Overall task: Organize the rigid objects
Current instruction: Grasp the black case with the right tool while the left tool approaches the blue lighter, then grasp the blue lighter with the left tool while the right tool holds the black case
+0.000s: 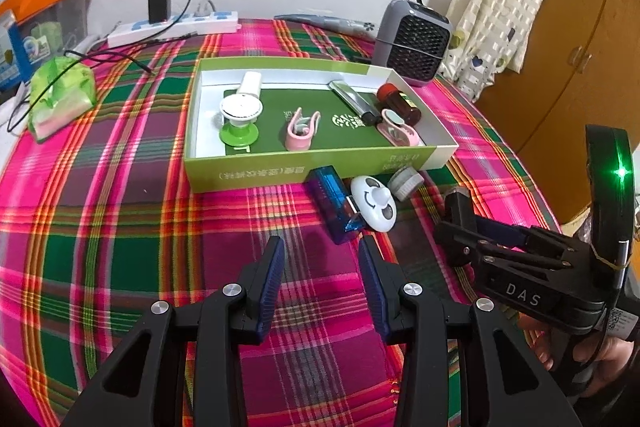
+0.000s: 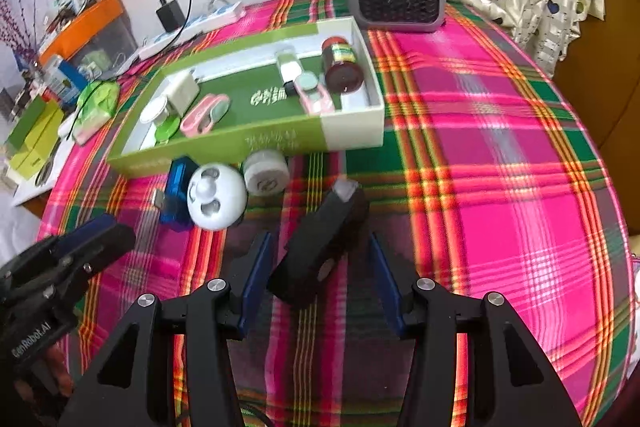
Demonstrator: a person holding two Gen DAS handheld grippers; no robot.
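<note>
- Right tongs (image 2: 318, 279): held apart, nothing clamped; a black block (image 2: 320, 247) is seen lying between the fingers on the plaid cloth (image 2: 500, 187), its near end level with the pads, neither pad touching it as far as can be told.
- Black block, long axis: run roughly along the line of the fingers, tilted slightly to the right at the far end, where a grey tip is shown; the narrow sides are thus presented to the pads, so a straight closing is judged to suffice.
- Left tongs (image 1: 322, 267): held apart and empty, set over bare cloth; the block (image 1: 460, 211) is placed well to their right, under the right tool, so the right hand is judged the nearer.
- Box (image 2: 352, 131): placed beyond the block, ahead and slightly left of the right tongs; a brown bottle (image 2: 342, 65), pink clips (image 2: 204, 115) and a few white items are already held inside.
- Loose items just before the box's front wall: blue case (image 1: 334, 203), white disc (image 1: 374, 203), grey cap (image 1: 404, 181), all nearer the left tongs.
</note>
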